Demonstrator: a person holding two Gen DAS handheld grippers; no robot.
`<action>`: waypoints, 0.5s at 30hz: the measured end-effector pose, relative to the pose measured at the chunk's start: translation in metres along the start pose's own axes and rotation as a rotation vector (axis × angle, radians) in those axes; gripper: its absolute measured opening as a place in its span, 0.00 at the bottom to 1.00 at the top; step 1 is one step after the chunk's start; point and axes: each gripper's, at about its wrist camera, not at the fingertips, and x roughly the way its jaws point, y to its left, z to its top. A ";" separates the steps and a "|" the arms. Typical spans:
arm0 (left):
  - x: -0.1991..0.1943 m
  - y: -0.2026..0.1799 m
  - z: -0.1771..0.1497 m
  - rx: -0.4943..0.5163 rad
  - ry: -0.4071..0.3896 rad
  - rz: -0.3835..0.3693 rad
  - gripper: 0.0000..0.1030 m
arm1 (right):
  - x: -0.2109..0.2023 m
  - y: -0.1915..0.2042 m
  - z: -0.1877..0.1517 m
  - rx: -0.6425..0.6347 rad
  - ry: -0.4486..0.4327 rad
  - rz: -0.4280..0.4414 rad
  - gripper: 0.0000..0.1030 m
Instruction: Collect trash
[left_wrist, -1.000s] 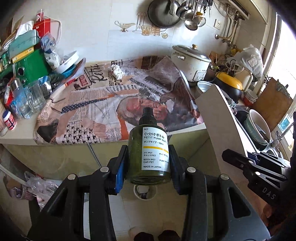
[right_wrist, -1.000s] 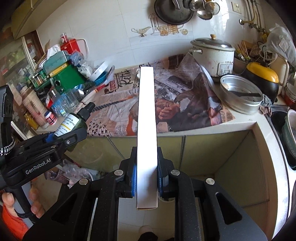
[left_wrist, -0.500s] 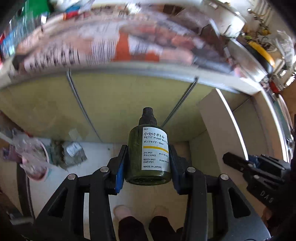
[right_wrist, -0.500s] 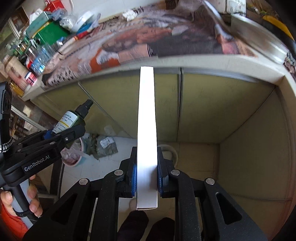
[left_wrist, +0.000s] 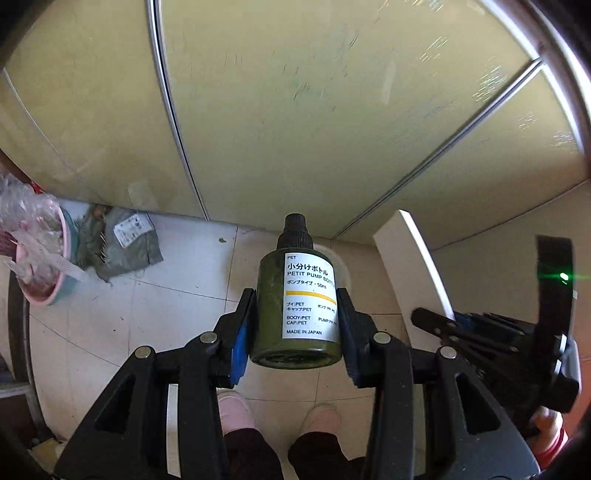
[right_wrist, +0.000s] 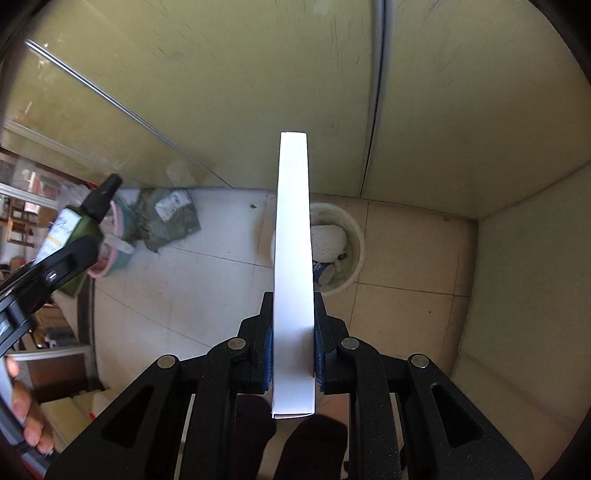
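You had the right claw (right_wrist: 293, 354) pinching the white box (right_wrist: 293, 258) directly over the waste bin (right_wrist: 352, 240) at frame centre; left claw (left_wrist: 293, 328) pinching the pump bottle (left_wrist: 295, 310).

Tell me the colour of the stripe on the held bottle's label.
Yellow, across the white label of the small dark-green pump bottle; clearest in the left wrist view.

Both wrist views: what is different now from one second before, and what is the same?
Both grippers have come down from counter height toward the floor: the countertop has left the views, and cabinet doors, floor tiles and a white bin now show. Unchanged: the left gripper holds the green pump bottle, the right gripper the flat white box.
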 end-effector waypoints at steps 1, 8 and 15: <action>0.009 0.001 -0.001 0.001 0.001 0.002 0.40 | 0.013 0.000 0.003 -0.007 0.011 -0.003 0.15; 0.051 -0.002 0.005 0.021 0.006 -0.028 0.40 | 0.054 -0.009 0.015 0.017 0.000 -0.047 0.31; 0.077 -0.024 0.017 0.048 0.047 -0.095 0.40 | 0.027 -0.036 0.010 0.108 -0.076 -0.010 0.38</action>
